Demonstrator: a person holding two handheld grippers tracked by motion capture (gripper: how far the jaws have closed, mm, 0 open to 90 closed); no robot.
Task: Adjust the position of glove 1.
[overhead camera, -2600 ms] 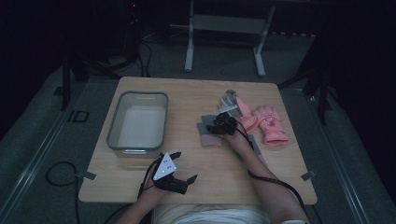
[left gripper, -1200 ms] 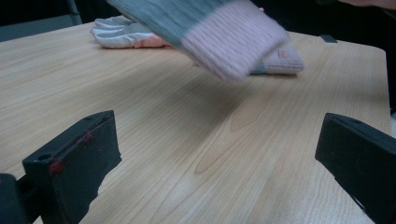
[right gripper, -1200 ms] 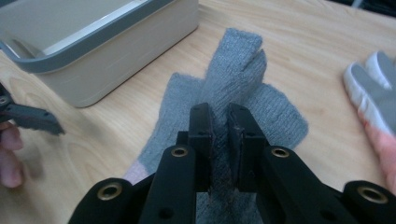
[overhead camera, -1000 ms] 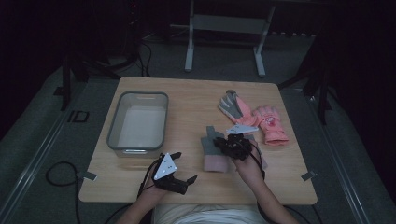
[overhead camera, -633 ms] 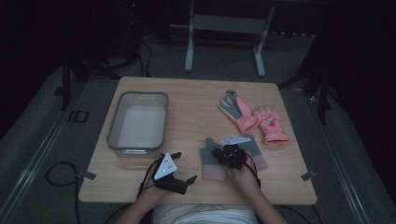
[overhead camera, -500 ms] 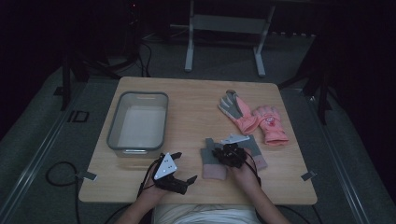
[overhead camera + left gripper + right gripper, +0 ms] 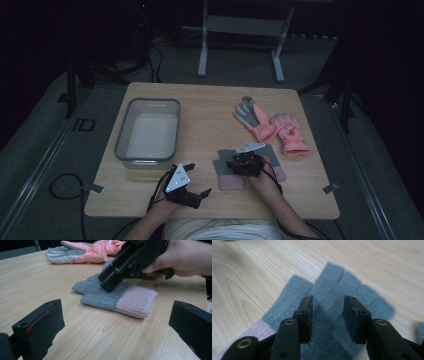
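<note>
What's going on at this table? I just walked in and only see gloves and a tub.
A person works with a claw in each hand. The right claw is over a grey knit glove with a pink cuff lying flat near the table's front edge; its jaws have just been opening and stand apart above the fabric, gripping nothing. The left claw rests open by the front edge. Two pink ski gloves lie farther back, and a clear tub stands at the left.

Wooden table (image 7: 210, 107): gloves (image 7: 270, 125), clear bin (image 7: 148, 131)
</note>
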